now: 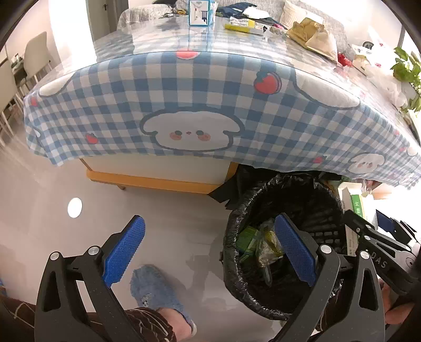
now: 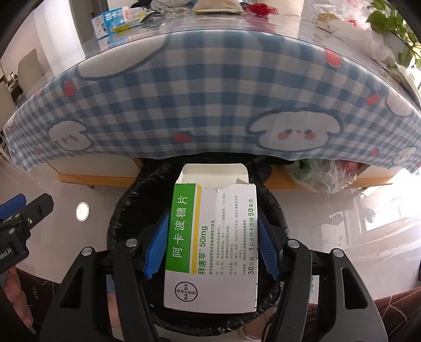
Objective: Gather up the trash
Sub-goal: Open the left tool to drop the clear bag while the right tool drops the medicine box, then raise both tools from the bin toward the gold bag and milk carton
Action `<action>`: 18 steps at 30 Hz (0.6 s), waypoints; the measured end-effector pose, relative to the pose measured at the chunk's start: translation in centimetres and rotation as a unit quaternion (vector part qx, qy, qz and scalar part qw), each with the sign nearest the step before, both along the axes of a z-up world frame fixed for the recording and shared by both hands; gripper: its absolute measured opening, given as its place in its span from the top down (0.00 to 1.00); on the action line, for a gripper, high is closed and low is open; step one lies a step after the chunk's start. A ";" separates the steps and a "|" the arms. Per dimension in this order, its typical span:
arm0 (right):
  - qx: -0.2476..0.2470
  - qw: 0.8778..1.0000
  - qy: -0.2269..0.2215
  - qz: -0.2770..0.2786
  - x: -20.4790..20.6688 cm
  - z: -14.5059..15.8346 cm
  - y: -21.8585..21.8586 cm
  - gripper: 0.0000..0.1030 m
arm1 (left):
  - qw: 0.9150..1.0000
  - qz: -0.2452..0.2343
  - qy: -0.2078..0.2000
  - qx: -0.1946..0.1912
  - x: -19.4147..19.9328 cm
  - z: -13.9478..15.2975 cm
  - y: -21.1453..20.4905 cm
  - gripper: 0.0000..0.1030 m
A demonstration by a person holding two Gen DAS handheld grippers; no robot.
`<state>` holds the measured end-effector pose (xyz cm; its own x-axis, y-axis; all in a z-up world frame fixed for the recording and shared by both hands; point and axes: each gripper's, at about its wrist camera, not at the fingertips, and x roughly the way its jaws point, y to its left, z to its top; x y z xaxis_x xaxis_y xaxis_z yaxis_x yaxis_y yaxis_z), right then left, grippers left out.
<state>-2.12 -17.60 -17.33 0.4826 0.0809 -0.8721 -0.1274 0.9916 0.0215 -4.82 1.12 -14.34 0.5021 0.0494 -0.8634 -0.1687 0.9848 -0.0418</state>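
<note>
My right gripper (image 2: pixel 213 242) is shut on an opened white and green medicine box (image 2: pixel 210 244) and holds it over the black-lined trash bin (image 2: pixel 123 218). The box's torn flap points toward the table. In the left wrist view the bin (image 1: pixel 302 200) stands on the floor by the table, with green and yellow wrappers (image 1: pixel 260 244) inside; the box (image 1: pixel 354 207) and the right gripper (image 1: pixel 373 236) show at its right rim. My left gripper (image 1: pixel 210 250) is open and empty, left of and above the bin's near rim.
A table with a blue checked cloth (image 1: pixel 184 92) overhangs behind the bin. On it lie a blue-white box (image 1: pixel 201 13), a yellow packet (image 1: pixel 242 26), a paper bag (image 1: pixel 313 34). A blue slipper (image 1: pixel 158 294) is on the floor. Plastic bags (image 2: pixel 323 173) sit under the table.
</note>
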 end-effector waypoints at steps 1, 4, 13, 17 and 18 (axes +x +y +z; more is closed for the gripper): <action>0.001 1.000 -0.001 0.002 0.0 0.0 0.3 0.43 | 1.000 -0.001 0.000 0.000 0.0 -0.1 0.1 0.06; 0.002 1.000 -0.001 0.007 -0.1 0.1 0.9 0.43 | 1.000 -0.003 -0.002 0.001 -0.2 0.0 0.4 0.06; -0.002 1.000 0.001 0.013 -0.1 -0.2 1.7 0.37 | 1.000 -0.005 0.003 -0.001 -0.2 -0.1 0.4 0.06; -0.004 1.000 -0.007 0.006 -0.1 0.3 1.3 0.25 | 1.000 -0.005 0.003 -0.002 -0.2 0.1 0.3 0.06; -0.004 1.000 -0.010 0.004 -0.1 0.5 1.2 0.21 | 1.000 -0.005 0.002 -0.002 -0.2 0.2 0.2 0.06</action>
<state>-2.23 -16.36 -16.79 0.4991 0.0770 -0.8631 -0.1350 0.9908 0.0104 -5.06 1.32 -14.10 0.4991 0.0410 -0.8656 -0.1592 0.9862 -0.0451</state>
